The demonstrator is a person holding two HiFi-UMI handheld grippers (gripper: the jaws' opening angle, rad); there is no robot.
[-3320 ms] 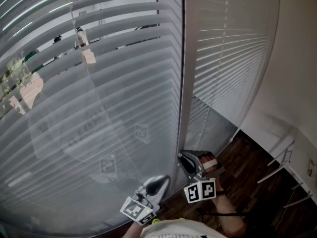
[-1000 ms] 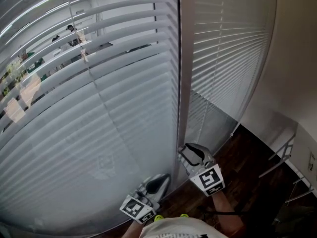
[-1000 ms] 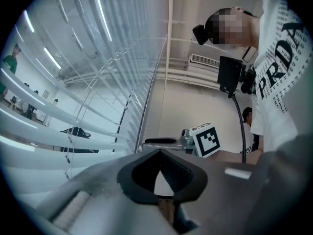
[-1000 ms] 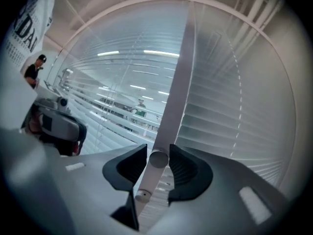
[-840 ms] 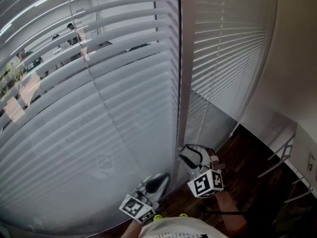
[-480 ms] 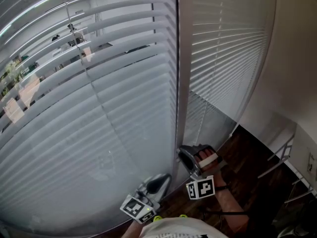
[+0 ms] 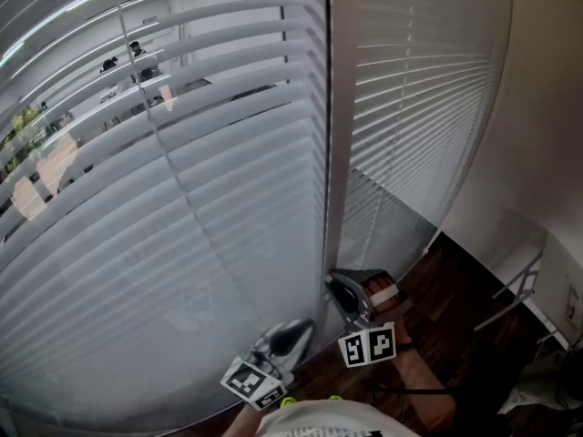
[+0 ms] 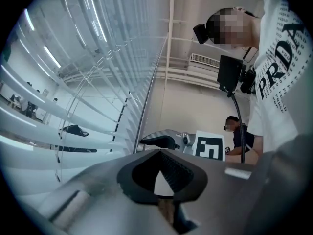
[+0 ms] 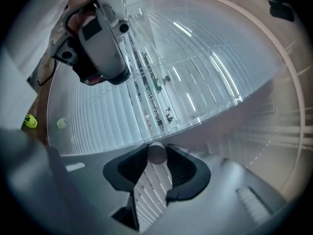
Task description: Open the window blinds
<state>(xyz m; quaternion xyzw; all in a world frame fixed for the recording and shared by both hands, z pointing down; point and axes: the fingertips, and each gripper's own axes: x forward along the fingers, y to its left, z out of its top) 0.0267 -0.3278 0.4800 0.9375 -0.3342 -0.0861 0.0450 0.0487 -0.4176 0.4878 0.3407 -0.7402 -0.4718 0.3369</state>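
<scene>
- The left gripper [image 7: 301, 329] sits at 6 o'clock in the head view, with its nose pointing toward 1 o'clock.
- Its jaws are closed tip to tip, with nothing between them.
- The left marker cube [image 7: 250, 385] rides at its rear, toward 7 o'clock.
- The right gripper [image 7: 335, 283] lies close beside the left one, at its 2 o'clock, with its nose toward 11 o'clock.
- Its jaws have just been closing, and their tips now clamp the round wand [image 9: 156, 153].
- The right marker cube [image 7: 367, 346] faces the camera.
- The right hand [image 7: 398, 321] grips the handle.
- The bare right forearm [image 7: 425, 394] enters from 5 o'clock.
</scene>
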